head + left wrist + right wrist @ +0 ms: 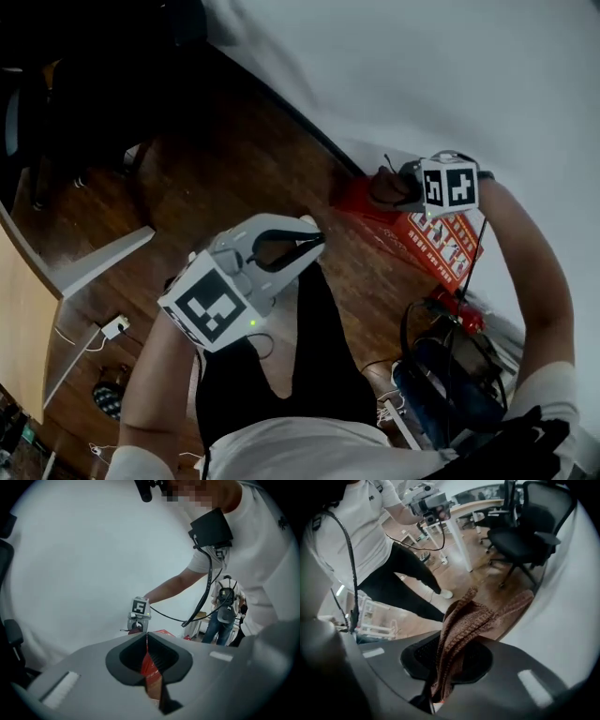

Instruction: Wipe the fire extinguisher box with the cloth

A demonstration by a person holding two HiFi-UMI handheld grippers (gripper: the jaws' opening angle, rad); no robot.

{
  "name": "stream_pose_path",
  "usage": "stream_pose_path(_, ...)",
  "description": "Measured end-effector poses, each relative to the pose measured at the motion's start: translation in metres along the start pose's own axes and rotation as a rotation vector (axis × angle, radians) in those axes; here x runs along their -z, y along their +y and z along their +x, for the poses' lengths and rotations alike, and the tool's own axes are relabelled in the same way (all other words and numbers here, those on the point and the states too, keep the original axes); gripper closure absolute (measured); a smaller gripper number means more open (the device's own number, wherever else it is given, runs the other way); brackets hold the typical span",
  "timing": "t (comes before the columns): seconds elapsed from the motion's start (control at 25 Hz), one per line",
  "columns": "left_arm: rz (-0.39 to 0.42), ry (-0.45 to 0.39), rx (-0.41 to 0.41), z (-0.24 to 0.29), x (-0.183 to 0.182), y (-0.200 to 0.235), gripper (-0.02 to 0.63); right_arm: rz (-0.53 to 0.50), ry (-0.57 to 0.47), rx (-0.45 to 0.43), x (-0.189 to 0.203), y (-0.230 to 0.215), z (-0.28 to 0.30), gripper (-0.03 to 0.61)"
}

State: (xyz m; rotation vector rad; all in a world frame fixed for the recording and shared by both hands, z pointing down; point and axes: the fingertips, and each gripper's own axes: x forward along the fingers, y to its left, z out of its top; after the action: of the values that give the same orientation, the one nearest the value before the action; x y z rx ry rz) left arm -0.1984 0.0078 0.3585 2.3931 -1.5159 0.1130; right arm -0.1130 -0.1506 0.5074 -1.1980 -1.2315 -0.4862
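The red fire extinguisher box (427, 242) lies on the wooden floor against the white wall (422, 75). My right gripper (392, 187) hovers over the box's far end, shut on a brown knitted cloth (464, 620) that bunches up out of the jaws; the cloth (384, 186) shows as a dark lump in the head view. My left gripper (317, 240) is held over the floor to the left of the box, shut, with nothing in it. In the left gripper view its jaws (146, 635) meet, and a strip of the red box (151, 667) shows through the gap behind them.
A blue bag (450, 380) with cables and a small red item (461, 311) lie by the wall near the person's legs. A wooden desk (28, 319) stands at the left, with a white adapter (114, 326) on the floor. Behind are a black office chair (520, 536) and another person (225, 616).
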Motion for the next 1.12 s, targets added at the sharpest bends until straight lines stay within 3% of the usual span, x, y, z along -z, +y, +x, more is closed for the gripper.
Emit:
stream_pose_path(0.24,-0.116,-0.003,-0.137,0.038,0.024,0.032,0.609,-0.147,0.222,-0.353,0.048,-0.014,0.059,0.528)
stream_pose_path(0.4,-0.167,-0.013,-0.183,0.062,0.040,0.055,0.609,-0.189,0.309,-0.496,0.070,-0.018,0.094,0.528)
stream_pose_path(0.72,-0.253,-0.006,-0.190,0.093,0.072,0.070,0.609,-0.218,0.331,-0.610,0.094,-0.031,0.171,0.528)
stream_pose_path(0.88,-0.277,0.025,-0.201,0.100,0.088,0.083,0.609,-0.240,0.347,-0.606,0.100,-0.056,0.209,0.528)
stream_pose_path(1.12,-0.303,0.006,-0.216,0.121,0.114,0.100,0.609,-0.220,0.392,-0.602,0.112,-0.097,0.270,0.528)
